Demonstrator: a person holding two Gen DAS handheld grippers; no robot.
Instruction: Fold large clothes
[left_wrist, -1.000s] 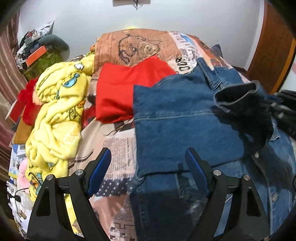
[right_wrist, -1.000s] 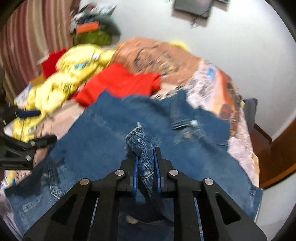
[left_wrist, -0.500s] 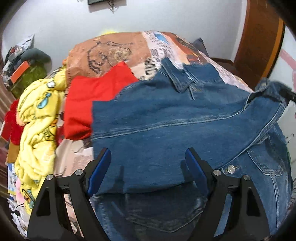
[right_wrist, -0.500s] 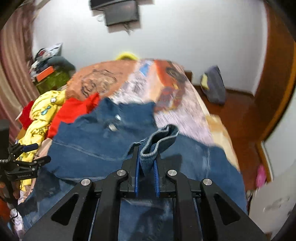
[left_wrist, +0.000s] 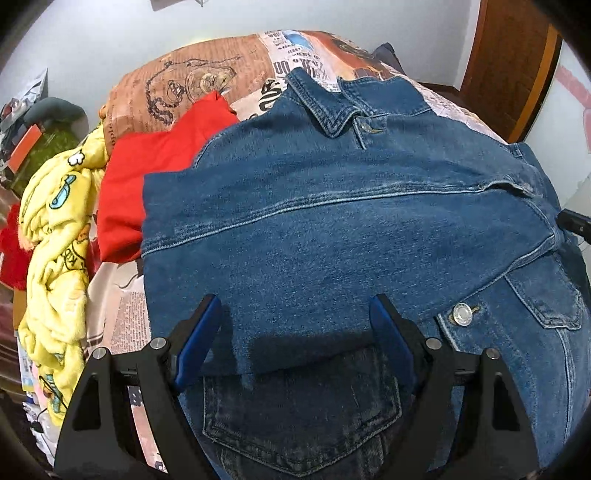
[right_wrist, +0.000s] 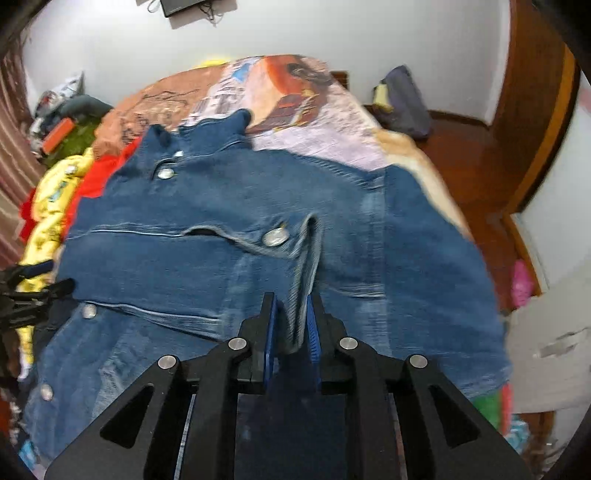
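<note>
A blue denim jacket (left_wrist: 332, 221) lies spread on the bed with its collar at the far end. It partly covers a pair of dark jeans (left_wrist: 303, 417), whose back pocket shows. My left gripper (left_wrist: 295, 325) hangs open over the jacket's near hem, with nothing pinched between its blue pads. In the right wrist view a raised fold of the jacket (right_wrist: 221, 258) stands between the pads of my right gripper (right_wrist: 291, 317). Those jaws are opening, and the fold still fills the narrow gap. The left gripper (right_wrist: 33, 291) shows at that view's left edge.
A red garment (left_wrist: 147, 173) and a yellow fleece (left_wrist: 55, 258) lie to the left on the printed bedspread (left_wrist: 207, 74). Clutter is piled by the far left wall. Right of the bed are a wooden floor with a dark bag (right_wrist: 406, 99) and a wooden door (left_wrist: 509, 66).
The right gripper carried the jacket's fold to the right and down, so the panel now lies flat. The left gripper slid right over the jacket, still open. The right pads have parted slightly.
</note>
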